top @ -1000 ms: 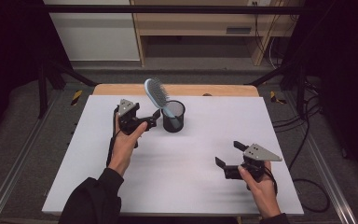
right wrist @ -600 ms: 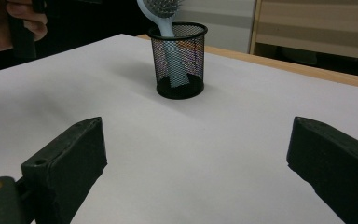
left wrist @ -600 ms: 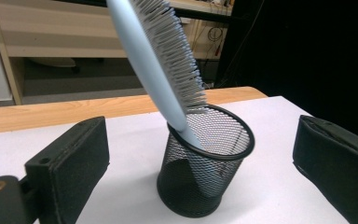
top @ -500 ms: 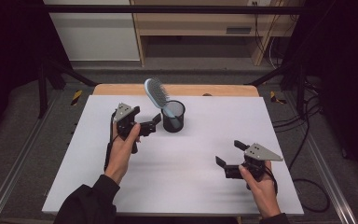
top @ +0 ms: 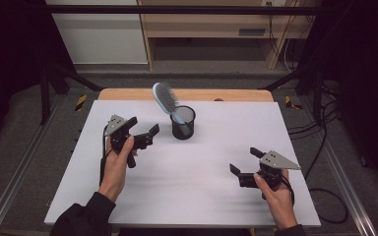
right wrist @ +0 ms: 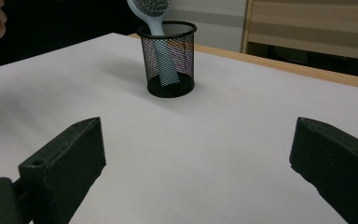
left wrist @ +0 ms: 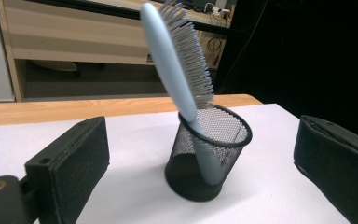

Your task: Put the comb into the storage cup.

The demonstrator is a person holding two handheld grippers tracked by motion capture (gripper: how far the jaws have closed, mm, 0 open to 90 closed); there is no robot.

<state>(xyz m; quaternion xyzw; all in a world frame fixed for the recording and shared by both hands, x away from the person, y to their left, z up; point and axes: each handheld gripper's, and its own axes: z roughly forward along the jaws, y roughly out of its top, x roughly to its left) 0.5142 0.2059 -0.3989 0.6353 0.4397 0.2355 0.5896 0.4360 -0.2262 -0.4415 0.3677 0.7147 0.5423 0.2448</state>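
Light-blue hairbrush [top: 166, 101] stands handle-down in a black mesh pen cup [top: 182, 123], far-centre of the white bench [top: 187, 196]. Brush leans toward the bench's left and far side, its head well above the cup rim. In the left gripper view the bristles [left wrist: 193, 56] face right and the handle shows through the mesh, reaching the cup floor. Cup upright.

Left gripper [top: 142, 133] held just left of the cup, near but not touching, pointed at it. Fingers [left wrist: 70, 163] spread wide, nothing between them; in the left gripper view the cup [left wrist: 208, 156] and brush [left wrist: 170, 65] sit between the two fingers, farther off.

Right gripper [top: 243, 164] low over the near-right part of the bench, well apart from the cup. Fingers [right wrist: 65, 165] also wide open and empty; bare bench surface between them, with the cup [right wrist: 170, 58] farther off and the brush head [right wrist: 150, 7] cut off at the top edge of the right gripper view.
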